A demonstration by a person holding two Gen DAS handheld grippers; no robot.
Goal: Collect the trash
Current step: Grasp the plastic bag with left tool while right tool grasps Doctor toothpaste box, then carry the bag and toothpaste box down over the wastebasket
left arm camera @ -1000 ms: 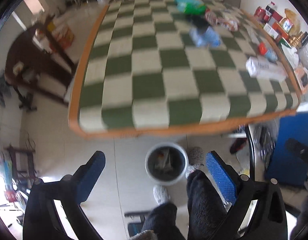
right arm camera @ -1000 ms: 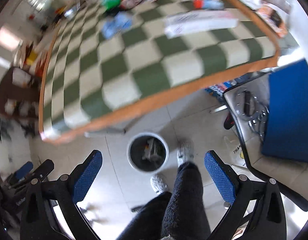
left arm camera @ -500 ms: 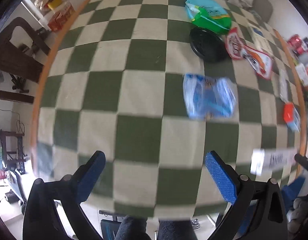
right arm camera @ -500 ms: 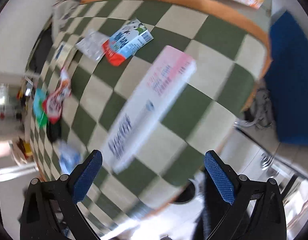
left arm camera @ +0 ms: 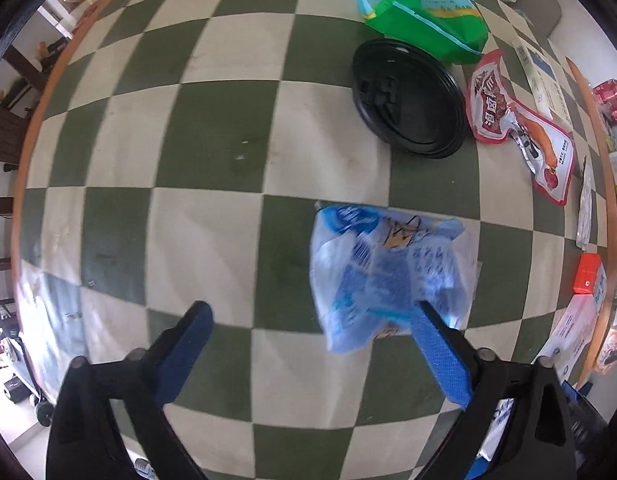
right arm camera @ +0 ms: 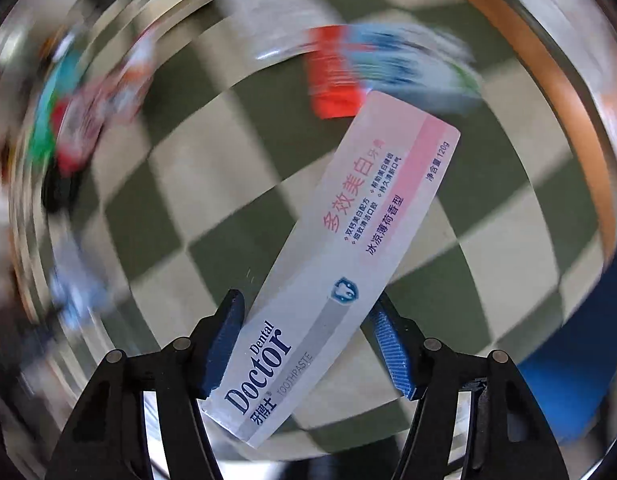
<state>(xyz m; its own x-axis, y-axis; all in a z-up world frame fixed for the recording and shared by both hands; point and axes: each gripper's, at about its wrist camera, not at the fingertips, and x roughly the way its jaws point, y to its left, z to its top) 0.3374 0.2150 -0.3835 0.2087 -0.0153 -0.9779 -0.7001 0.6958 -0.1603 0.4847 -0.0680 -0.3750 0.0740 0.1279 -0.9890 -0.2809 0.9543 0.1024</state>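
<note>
Counter: half a second ago both cameras were pulling in from the floor bin; now the checked cloth fills both views.
Toothpaste box: near right edge, now clamped in the right gripper, jaws narrowed onto its near end; it looks ready for the bin.
Blue wrapper: mid-counter, closer than before; the left gripper is wide, its right finger over the wrapper's near edge, nothing held.

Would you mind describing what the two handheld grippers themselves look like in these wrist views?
Both match. The left gripper and right gripper each have two black angular arms with visible round bolt heads, ending in flat jaws faced with blue textured pads. The right gripper's arms show open slots in the frame. No cables, printed markings, sleeves or hands are visible in either view.
</note>
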